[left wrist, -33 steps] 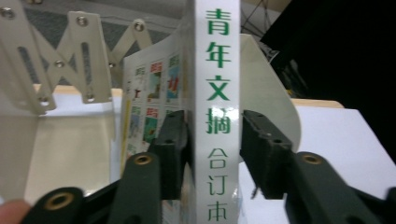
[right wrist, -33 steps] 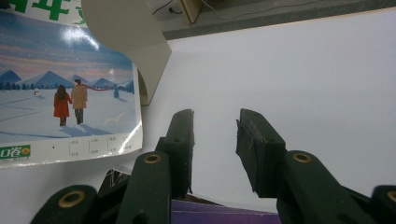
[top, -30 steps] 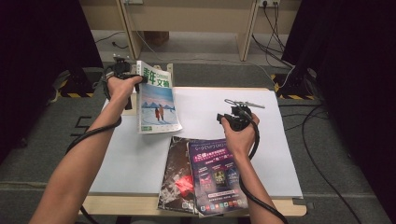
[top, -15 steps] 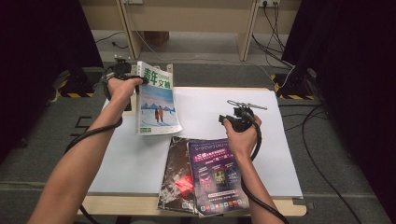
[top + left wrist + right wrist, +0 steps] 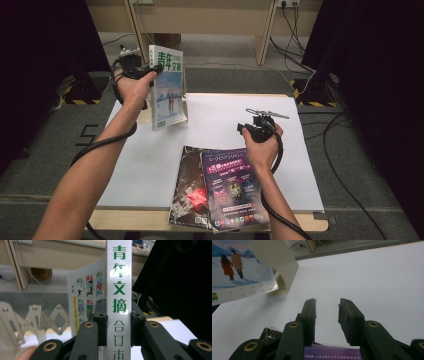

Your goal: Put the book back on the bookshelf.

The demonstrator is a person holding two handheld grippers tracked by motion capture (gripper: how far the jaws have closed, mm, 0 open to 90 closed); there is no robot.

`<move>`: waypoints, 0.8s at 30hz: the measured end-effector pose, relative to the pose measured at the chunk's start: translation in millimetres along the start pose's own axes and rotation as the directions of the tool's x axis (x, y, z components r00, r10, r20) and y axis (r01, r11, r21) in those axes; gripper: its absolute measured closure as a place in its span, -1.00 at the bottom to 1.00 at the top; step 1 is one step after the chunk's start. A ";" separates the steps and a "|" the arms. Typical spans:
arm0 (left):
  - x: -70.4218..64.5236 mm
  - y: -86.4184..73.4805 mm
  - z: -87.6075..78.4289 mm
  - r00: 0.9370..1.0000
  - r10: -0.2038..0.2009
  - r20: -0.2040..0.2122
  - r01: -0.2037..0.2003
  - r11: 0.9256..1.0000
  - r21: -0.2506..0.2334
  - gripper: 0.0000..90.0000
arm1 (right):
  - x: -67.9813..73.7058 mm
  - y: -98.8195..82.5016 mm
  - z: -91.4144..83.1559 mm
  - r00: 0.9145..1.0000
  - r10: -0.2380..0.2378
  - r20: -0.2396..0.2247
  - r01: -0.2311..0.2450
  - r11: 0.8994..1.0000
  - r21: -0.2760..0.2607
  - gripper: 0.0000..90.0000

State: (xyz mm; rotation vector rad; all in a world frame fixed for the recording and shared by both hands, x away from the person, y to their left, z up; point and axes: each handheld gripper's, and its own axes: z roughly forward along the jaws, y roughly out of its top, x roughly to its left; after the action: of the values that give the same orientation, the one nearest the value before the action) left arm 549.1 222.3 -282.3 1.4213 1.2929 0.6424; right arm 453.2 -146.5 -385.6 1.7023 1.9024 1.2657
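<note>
Left gripper view: we see white magazine (image 5: 118, 290) upright, spine with green characters clamped between our left gripper (image 5: 118, 322) jaws, pads pressing both sides; jaws just closing further on it. High view: we hold magazine (image 5: 167, 87) lifted above table (image 5: 150, 165), over far left corner, just beside cream bookend (image 5: 186, 102). Right gripper (image 5: 249, 128) hovers right of magazine, jaws partly open, nothing between them. Purple magazine (image 5: 234, 187) lies on dark magazine (image 5: 187, 185) at table near edge, well apart from lifted magazine.
</note>
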 end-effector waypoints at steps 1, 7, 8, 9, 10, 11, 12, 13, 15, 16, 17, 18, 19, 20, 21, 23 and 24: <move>-0.4 -2.9 4.1 1.000 0.004 0.005 -0.004 1.000 -0.010 0.63 | -0.7 -0.3 -0.1 1.000 0.001 0.003 -0.001 1.000 -0.002 0.48; 3.5 -33.7 12.0 1.000 0.026 0.004 -0.025 0.999 -0.046 0.62 | -6.0 -5.5 -0.2 1.000 -0.007 0.001 0.007 1.000 -0.003 0.49; 3.5 -36.2 8.6 0.999 0.041 -0.004 -0.041 0.998 -0.056 0.62 | -6.8 -6.9 -0.6 1.000 -0.003 0.002 0.003 1.000 -0.002 0.49; 3.7 -39.0 5.4 0.998 0.069 -0.012 -0.069 0.996 -0.059 0.62 | -8.0 -7.8 -0.9 1.000 -0.002 0.002 0.002 1.000 -0.003 0.49; 4.3 -41.9 2.7 0.996 0.092 -0.008 -0.092 0.994 -0.053 0.62 | -8.8 -8.5 -1.5 1.000 0.006 0.000 -0.006 1.000 -0.003 0.49; 4.9 -45.3 -0.6 0.995 0.097 -0.013 -0.098 0.994 -0.050 0.61 | -10.0 -8.8 -2.3 1.000 0.008 0.000 -0.008 1.000 -0.007 0.49; 4.3 -49.0 -4.0 0.993 0.116 -0.023 -0.117 0.992 -0.048 0.61 | -10.9 -9.0 -3.0 1.000 0.007 0.002 -0.007 1.000 -0.013 0.49; 3.7 -52.6 -7.2 0.990 0.139 -0.025 -0.140 0.989 -0.047 0.61 | -11.5 -9.1 -3.7 1.000 0.006 0.003 -0.006 1.000 -0.015 0.50; 4.2 -59.3 -13.4 0.990 0.139 -0.027 -0.140 0.989 -0.049 0.61 | -11.2 -9.3 -5.0 1.000 0.017 0.004 -0.017 1.000 -0.014 0.50; 4.8 -62.7 -16.0 0.991 0.133 -0.025 -0.134 0.990 -0.044 0.61 | -11.2 -9.3 -5.5 1.000 0.015 0.003 -0.015 1.000 -0.017 0.50; 5.5 -66.1 -17.9 0.992 0.127 -0.017 -0.127 0.991 -0.044 0.61 | -10.5 -9.3 -6.2 1.000 0.019 0.002 -0.019 1.000 -0.016 0.50; 5.9 -69.3 -20.2 0.992 0.123 -0.013 -0.123 0.991 -0.048 0.61 | -10.6 -9.3 -6.8 1.000 0.012 0.004 -0.012 1.000 -0.019 0.50; 5.4 -71.7 -22.5 0.993 0.114 -0.012 -0.114 0.992 -0.048 0.60 | -10.2 -9.5 -7.5 1.000 0.011 0.005 -0.011 1.000 -0.021 0.50; 4.4 -73.3 -24.8 0.993 0.113 -0.016 -0.113 0.992 -0.047 0.60 | -10.1 -9.7 -8.0 1.000 0.011 0.004 -0.011 1.000 -0.021 0.50; 3.4 -74.8 -26.9 0.994 0.111 -0.016 -0.111 0.993 -0.047 0.59 | -10.3 -9.9 -8.0 1.000 0.008 0.003 -0.007 1.000 -0.024 0.50; 1.6 -77.2 -31.3 0.994 0.108 -0.017 -0.109 0.993 -0.040 0.58 | -9.9 -10.5 -8.3 1.000 0.006 0.001 -0.006 1.000 -0.021 0.50; 0.2 -78.9 -33.1 0.993 0.113 -0.018 -0.114 0.993 -0.039 0.58 | -9.8 -10.9 -8.4 1.000 0.006 0.001 -0.006 1.000 -0.023 0.50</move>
State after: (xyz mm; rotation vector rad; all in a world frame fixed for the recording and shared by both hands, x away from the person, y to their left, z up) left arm 491.2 222.1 -345.3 1.4677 1.2116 0.7530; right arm 442.7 -158.0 -392.2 1.6982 1.8766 1.2827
